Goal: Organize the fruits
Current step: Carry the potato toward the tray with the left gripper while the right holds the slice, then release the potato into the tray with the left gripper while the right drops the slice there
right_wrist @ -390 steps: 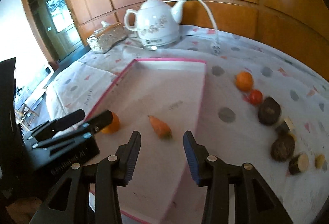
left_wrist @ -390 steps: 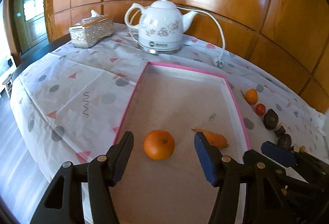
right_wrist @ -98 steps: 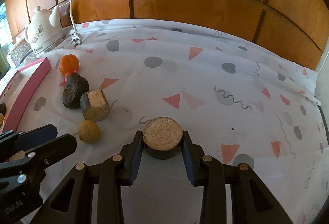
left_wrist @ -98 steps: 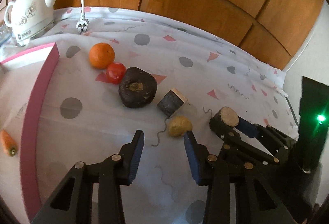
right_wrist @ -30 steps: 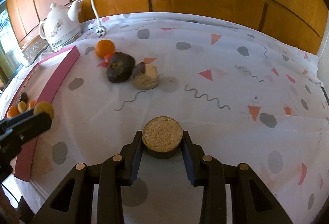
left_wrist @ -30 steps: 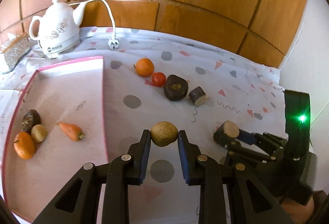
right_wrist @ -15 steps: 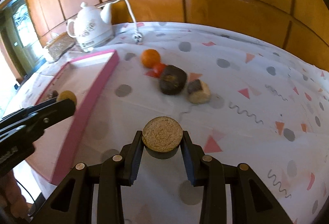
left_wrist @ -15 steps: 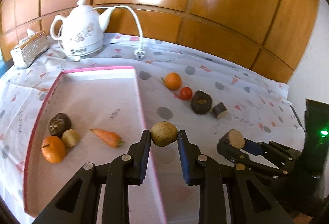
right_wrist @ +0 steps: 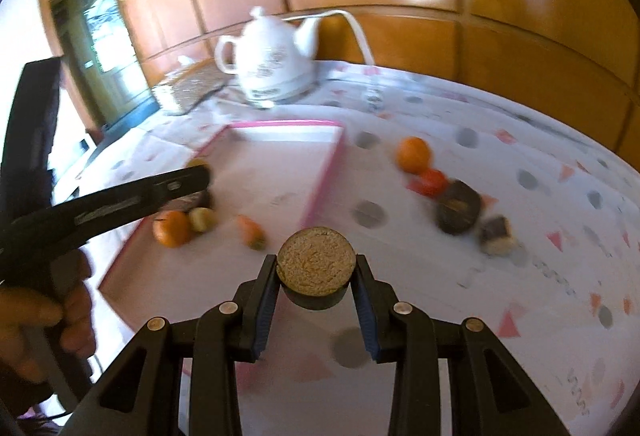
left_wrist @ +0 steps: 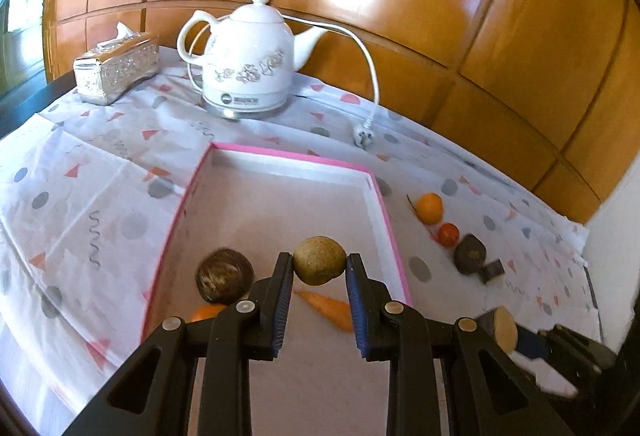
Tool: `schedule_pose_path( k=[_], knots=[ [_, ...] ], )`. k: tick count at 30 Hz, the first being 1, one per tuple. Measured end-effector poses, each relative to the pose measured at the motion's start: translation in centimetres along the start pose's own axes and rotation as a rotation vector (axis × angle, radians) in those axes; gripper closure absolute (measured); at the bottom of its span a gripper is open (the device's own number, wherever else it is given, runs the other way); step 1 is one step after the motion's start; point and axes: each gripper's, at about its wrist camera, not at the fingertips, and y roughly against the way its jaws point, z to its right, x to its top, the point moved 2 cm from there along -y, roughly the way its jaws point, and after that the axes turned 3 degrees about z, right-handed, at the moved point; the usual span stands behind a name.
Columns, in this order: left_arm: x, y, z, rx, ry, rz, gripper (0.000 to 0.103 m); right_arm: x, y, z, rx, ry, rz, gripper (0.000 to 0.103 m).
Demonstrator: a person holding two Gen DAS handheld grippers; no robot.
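Note:
My left gripper point(left_wrist: 319, 272) is shut on a round tan fruit point(left_wrist: 319, 260), held above the pink-rimmed tray point(left_wrist: 292, 155). In the tray lie a dark brown fruit point(left_wrist: 224, 276), an orange point(left_wrist: 206, 312), a carrot point(left_wrist: 326, 309) and a small yellow fruit point(right_wrist: 202, 219). My right gripper point(right_wrist: 316, 274) is shut on a dark cut piece with a tan face point(right_wrist: 316, 262), held above the cloth by the tray's right rim point(right_wrist: 322, 176). On the cloth right of the tray lie an orange point(right_wrist: 414, 154), a tomato point(right_wrist: 431, 178), a dark round piece point(right_wrist: 458, 210) and a small cut piece point(right_wrist: 496, 234).
A white electric kettle point(left_wrist: 250, 64) with its cord and plug point(left_wrist: 362, 134) stands behind the tray. A silver tissue box point(left_wrist: 116, 66) stands at the back left. Wooden wall panels close the back. The table edge runs along the left.
Both grippers have swung left with their loads. The left one now hangs over the tray; the right one has come up to the tray's right rim.

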Motion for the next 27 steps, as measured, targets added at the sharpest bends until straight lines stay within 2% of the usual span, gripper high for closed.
schedule_pose_path(
  k=[4,7,11,16,22,27],
  knots=[
    [0.9,-1.0,-0.1,0.007,-0.002,-0.007,0.076,0.7,-1.1,-2.3,0.043,0.046,-0.01,0.067],
    [1.3,-1.6,-0.3,0.036,0.011,-0.01,0.065,1.2,-2.4,-3.1,0.026,0.059,-0.028,0.066],
    [1.1,-1.5,-0.5,0.053,0.02,-0.004,0.061,1.2,-3.6,-3.0,0.021,0.042,-0.056,0.065],
    [-0.1,-1.0,-1.0,0.088,0.045,-0.018,0.061,0.4,-3.6,-2.9,0.027,0.013,-0.065,0.062],
    [-1.2,-0.1,-0.9,0.119,0.042,-0.013,0.05,-0.3,-3.5,-2.8,0.025,-0.017,-0.071,0.062],
    [-1.9,0.5,-0.4,0.122,0.017,-0.011,0.049,-0.5,-3.1,-2.4,0.011,-0.046,-0.062,0.062]
  ],
)
